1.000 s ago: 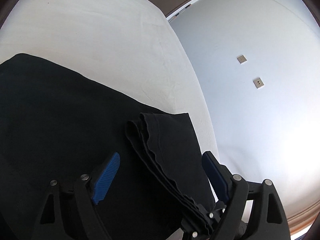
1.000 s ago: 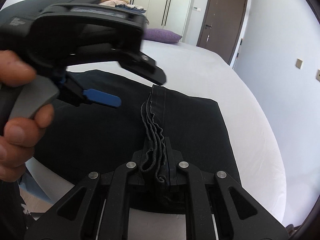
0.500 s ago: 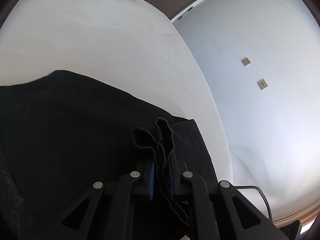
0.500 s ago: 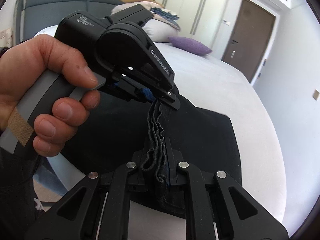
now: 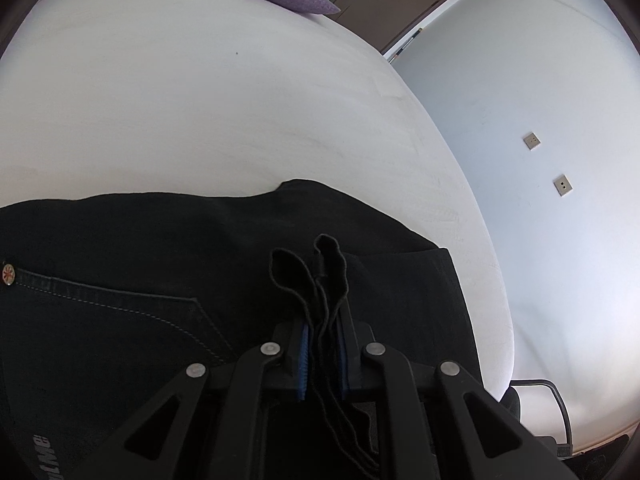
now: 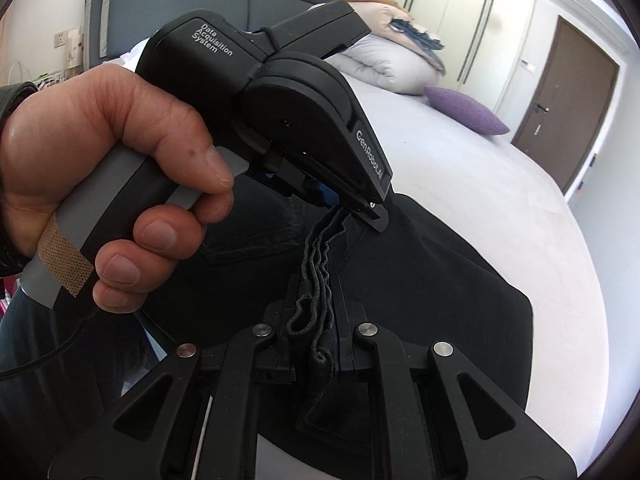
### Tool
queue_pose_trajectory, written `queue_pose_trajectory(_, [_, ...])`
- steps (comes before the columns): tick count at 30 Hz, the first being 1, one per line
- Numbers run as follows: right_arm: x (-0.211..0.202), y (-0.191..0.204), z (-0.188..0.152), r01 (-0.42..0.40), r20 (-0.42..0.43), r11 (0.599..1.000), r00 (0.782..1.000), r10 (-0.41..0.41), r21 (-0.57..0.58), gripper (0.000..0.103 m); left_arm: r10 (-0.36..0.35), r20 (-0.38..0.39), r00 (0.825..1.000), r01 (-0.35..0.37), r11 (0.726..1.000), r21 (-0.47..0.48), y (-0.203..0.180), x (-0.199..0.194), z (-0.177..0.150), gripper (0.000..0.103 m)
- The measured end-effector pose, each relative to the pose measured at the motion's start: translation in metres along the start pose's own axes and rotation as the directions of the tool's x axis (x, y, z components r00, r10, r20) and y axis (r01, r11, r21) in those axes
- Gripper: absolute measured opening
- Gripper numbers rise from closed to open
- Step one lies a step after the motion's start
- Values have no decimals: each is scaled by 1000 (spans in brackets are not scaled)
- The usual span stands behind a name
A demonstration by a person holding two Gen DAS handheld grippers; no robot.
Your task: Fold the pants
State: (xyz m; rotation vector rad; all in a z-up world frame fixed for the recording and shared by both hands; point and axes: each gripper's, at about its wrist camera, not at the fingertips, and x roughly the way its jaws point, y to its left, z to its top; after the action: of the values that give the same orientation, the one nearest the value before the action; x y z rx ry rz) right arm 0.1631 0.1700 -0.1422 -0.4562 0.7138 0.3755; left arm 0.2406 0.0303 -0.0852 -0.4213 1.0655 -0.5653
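Nearest the lens, our right gripper [image 6: 314, 354] pinches the stacked hem layers [image 6: 316, 276] of the black pants [image 6: 432, 288], jaws pressed together on the bunched cloth; just beyond it along the same edge, our left gripper [image 6: 354, 210] bites the same stack, and the left wrist view confirms it: the left gripper's blue pads [image 5: 305, 354] have just been closing and now clamp the dark layers between them, loops of hem poking out above. A bare hand [image 6: 108, 184] works the left tool's grey handle. Under both grippers the pants lie spread on the white bed [image 5: 240, 120], a stitched back pocket [image 5: 132, 312] and a small rivet [image 5: 8, 273] showing at the left; farther off sit a purple cushion [image 6: 466, 114], piled bedding [image 6: 384, 62], white wardrobes and a brown door [image 6: 568, 108].

We judge the fold to be under way, the gathered hems being carried over toward the pocket end. To do it well we would keep both grips firm and level with each other, hold the edge taut between them so no layer slips free, and lay it down squarely before letting go; a lopsided pull would skew the crease.
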Motion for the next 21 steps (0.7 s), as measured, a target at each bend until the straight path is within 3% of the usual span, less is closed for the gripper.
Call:
queue_pose_trajectory(2, [2,4,-4,-16,-15,1000,1000,16,-3,10,17,-1,1000,-17,1000,-2,7,2,0,13])
queue_pose_trajectory(5, [13,5,-16,-47,-103,999,993,49,21,12,70,4,998,-70,998,-5,13,9,-3,27])
queue_pose_trajectory(8, [1,1,-30,-97,-103,992,989,105,85,19,102,40,994,-102,995,-6,13,1,-6,37])
queue_pose_trajectory(10, [-12,-1,-37,-173,-102,975,977,188,138,42,166,79,983,-167,986,14,11,-10,-9,44])
queue_pose_trajectory(11, [-21,-5,-43,-219,-90,960,967,237,175,66,201,98,975,-205,978,28,7,-15,-11,44])
queue_pose_trajectory(12, [-32,-10,-49,-263,-64,940,957,283,218,71,243,118,963,-251,966,55,-5,-15,-12,44])
queue_pose_trajectory(14, [-53,-22,-62,-349,-21,892,929,370,289,71,309,156,938,-331,934,136,-14,-23,-24,44])
queue_pose_trajectory(17, [-78,-44,-80,-465,37,793,870,492,394,70,367,183,912,-402,891,213,-34,-22,-41,44])
queue_pose_trajectory(19, [-90,-71,-98,-515,86,716,835,544,472,54,394,170,903,-426,869,249,-48,-9,-51,44])
queue_pose_trajectory(20, [-95,-88,-107,-521,114,682,829,548,514,42,406,152,901,-433,861,265,-49,-1,-57,44])
queue_pose_trajectory(21, [-98,-104,-112,-517,135,659,831,540,547,38,416,135,899,-438,856,276,-45,3,-61,45])
